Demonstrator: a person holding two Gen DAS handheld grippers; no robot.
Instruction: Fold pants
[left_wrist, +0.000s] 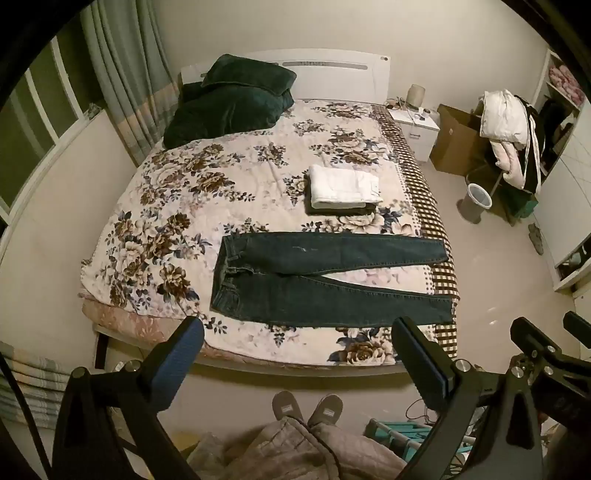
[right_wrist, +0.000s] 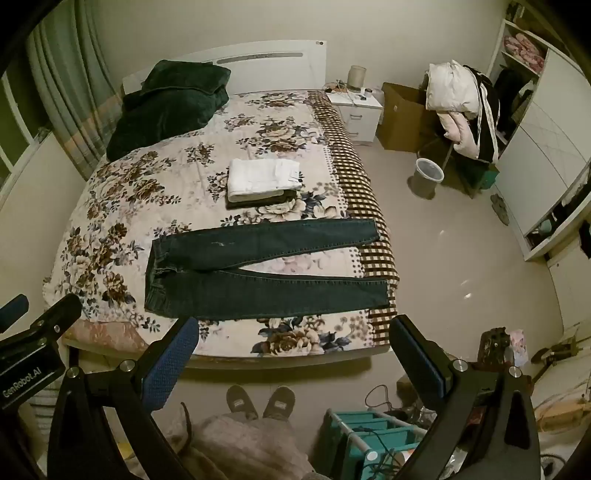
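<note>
Left gripper and right gripper hung above the near bed edge, jaws spread wide and empty, poised for a first grasp. The jeans lay flat across the bed, legs splayed rightward, ready for folding. Beyond them, a white folded garment largely hid a darker one.

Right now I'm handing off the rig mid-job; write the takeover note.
Left claw: open, empty, above the bed's near edge.
Right claw: open, empty, beside it.
Dark jeans: flat on the floral bedspread, legs spread apart, waistband toward the window side, cuffs at the checkered edge.
Done: a folded stack with white pants on top lies behind the jeans.
Left: the jeans are wholly unfolded; bring the legs together, then fold lengthwise.
</note>
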